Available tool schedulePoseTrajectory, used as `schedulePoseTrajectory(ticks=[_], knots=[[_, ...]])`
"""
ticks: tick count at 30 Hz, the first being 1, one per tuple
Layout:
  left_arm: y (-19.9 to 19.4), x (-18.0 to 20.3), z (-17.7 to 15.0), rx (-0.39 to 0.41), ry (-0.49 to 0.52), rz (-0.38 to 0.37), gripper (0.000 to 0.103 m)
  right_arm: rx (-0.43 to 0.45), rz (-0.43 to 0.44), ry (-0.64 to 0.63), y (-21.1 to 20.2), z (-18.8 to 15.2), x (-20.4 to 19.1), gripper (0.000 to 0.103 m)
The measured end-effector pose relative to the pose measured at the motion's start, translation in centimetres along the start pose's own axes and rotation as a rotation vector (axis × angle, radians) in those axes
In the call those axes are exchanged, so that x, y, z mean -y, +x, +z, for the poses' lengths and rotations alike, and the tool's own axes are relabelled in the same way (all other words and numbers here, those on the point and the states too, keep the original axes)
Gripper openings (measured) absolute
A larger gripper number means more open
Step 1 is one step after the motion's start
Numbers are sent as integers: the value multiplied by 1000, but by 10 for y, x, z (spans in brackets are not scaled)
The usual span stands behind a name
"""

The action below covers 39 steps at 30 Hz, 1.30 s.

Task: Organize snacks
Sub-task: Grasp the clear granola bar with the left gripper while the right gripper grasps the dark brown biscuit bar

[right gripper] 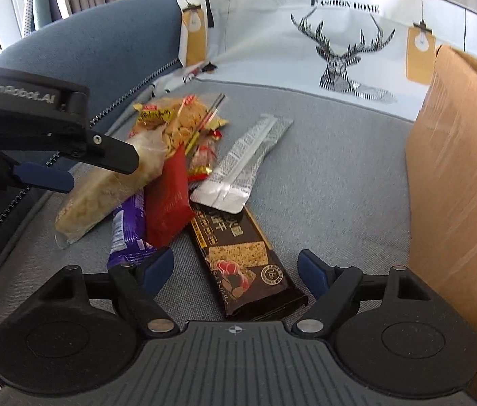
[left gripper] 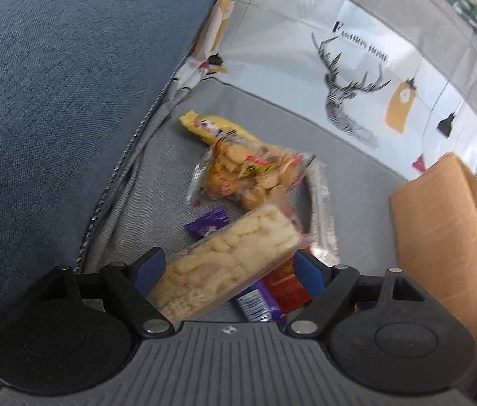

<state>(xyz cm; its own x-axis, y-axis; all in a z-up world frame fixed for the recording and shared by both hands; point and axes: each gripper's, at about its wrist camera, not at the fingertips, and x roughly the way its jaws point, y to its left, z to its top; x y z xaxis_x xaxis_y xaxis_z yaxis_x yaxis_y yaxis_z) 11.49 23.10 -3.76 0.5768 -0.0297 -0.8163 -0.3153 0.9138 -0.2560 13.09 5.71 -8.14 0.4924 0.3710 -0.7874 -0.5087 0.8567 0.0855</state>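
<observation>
"GenRobot.AI" was read on the left tongs (right gripper: 79, 169), "Fashion Home" on the deer cushion (right gripper: 339, 34) (both tongs (right gripper: 235, 270) spread, nothing pinched).

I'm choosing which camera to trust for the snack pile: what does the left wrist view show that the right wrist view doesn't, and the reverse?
Only the left wrist view: a yellow wrapped snack behind the pile.
Only the right wrist view: the dark brown cracker box between the open right gripper, and the left gripper from outside.
Both: the clear pale biscuit pack, purple packet, silver foil sachet and cardboard box.
</observation>
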Motion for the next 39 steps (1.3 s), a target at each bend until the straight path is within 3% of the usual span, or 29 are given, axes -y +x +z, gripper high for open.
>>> schedulePoseTrajectory(ticks=[7,9,11,12,13,14,19,23,31,39], knots=[[4,-2,-1,-8,-3,8,86,1,-4,-38,-1,-4,-3,73],[5,-3,0,-10,0,5,86,5,-3,-53,-2,-5,-5,62],[4,-3,0,-7,1,11,80,12,10,-69,-4,-6,-6,49],[4,-3,0,-6,-1,14,72,13,20,-77,-5,-7,-7,44],[4,-4,0,-8,-5,12,62,13,30,-87,-6,-8,-8,43],[4,-5,-1,-16,-10,3,59,13,38,-98,-8,-9,-9,41],[0,0,-6,-38,24,-5,44,3,55,-151,-19,-18,-17,41],[-8,2,-15,-62,30,-23,40,-10,52,-155,-32,-24,-17,41],[-19,-3,-29,-116,12,-21,41,-69,24,-169,-51,-44,-20,42],[-16,-15,-23,-114,-113,-44,48,-78,29,-160,-53,-50,-17,53]])
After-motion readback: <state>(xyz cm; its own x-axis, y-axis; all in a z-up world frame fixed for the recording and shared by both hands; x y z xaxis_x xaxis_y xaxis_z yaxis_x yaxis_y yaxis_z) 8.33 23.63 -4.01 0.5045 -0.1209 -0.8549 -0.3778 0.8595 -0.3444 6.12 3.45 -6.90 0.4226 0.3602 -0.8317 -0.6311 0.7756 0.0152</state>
